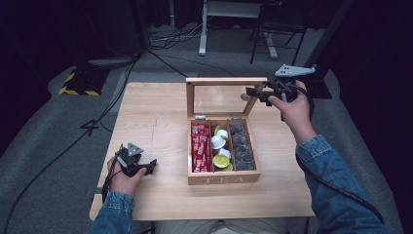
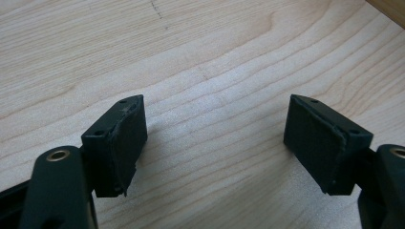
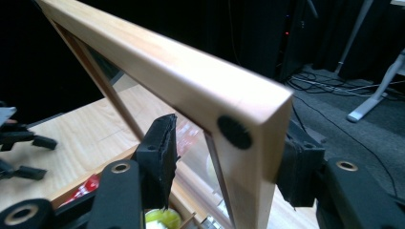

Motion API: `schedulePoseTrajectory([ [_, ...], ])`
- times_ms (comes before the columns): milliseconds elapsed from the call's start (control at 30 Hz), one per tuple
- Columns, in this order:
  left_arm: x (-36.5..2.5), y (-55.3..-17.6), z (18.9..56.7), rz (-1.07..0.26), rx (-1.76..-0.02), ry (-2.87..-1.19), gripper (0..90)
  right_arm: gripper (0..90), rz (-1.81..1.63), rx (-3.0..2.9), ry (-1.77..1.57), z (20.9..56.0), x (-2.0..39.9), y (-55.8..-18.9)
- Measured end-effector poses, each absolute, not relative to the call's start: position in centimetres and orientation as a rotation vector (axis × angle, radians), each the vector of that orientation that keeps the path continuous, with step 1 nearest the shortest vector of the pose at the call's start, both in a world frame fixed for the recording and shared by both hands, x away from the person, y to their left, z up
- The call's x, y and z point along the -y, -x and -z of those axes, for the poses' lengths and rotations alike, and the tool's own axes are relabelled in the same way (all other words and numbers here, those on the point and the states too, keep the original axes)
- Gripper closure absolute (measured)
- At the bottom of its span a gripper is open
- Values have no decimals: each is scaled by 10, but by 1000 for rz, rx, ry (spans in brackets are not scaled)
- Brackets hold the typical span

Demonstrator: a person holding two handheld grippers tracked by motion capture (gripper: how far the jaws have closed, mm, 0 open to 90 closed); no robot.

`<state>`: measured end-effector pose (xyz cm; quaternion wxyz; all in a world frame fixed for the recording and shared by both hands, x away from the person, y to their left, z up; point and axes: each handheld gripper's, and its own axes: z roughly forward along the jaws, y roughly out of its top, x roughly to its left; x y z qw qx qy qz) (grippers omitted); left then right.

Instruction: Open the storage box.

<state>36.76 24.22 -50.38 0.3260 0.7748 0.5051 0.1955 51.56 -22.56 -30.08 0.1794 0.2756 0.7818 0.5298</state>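
Dark room, grey carpet (image 1: 44, 146) and loose cables (image 1: 170, 44) lying beyond a pale wooden table (image 1: 146, 112). Standing right of the table's middle, a wooden tea box (image 1: 223, 178), its glass-paned lid (image 1: 226, 81) rising upright from the hinges at the back wall. Lying in the box's three compartments: red sachets (image 1: 200, 148) at the left, white and yellow-green capsules (image 1: 220, 146) in the middle, dark capsules (image 1: 242, 146) at the right.

Reaching in at the lid's upper right corner, the right gripper (image 1: 253, 93), carried high by the right hand (image 1: 292, 109) in a denim sleeve. Straddling that corner in the right gripper view (image 3: 224, 157) — jaws half-wide, the lid's wooden frame (image 3: 167, 71) and a black felt dot (image 3: 234, 132) standing between them, one pad sitting just beside the frame's outer edge, the other showing a sliver of gap on the glass side, not pressing.

Resting low near the table's front left, well apart from the box, the left gripper (image 1: 151, 165) in the left hand (image 1: 124, 180). Gaping wide in the left gripper view (image 2: 215, 138) — holding nothing, bare wood grain showing between the pads.
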Motion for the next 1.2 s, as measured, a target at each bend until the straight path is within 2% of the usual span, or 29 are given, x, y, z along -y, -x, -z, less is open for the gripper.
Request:
schedulePoseTrajectory([
  [500, -243, -368, 504, -508, -1322, -2032, 229, 478, -1462, -2189, -849, 316, 219, -546],
  [900, -242, -368, 504, -510, -1325, -2030, 225, 415, -1423, -2198, -898, 335, 213, -562],
  [1200, -243, -368, 504, -510, -1323, -2033, 226, 410, -1386, -2211, -921, 344, 212, -573],
])
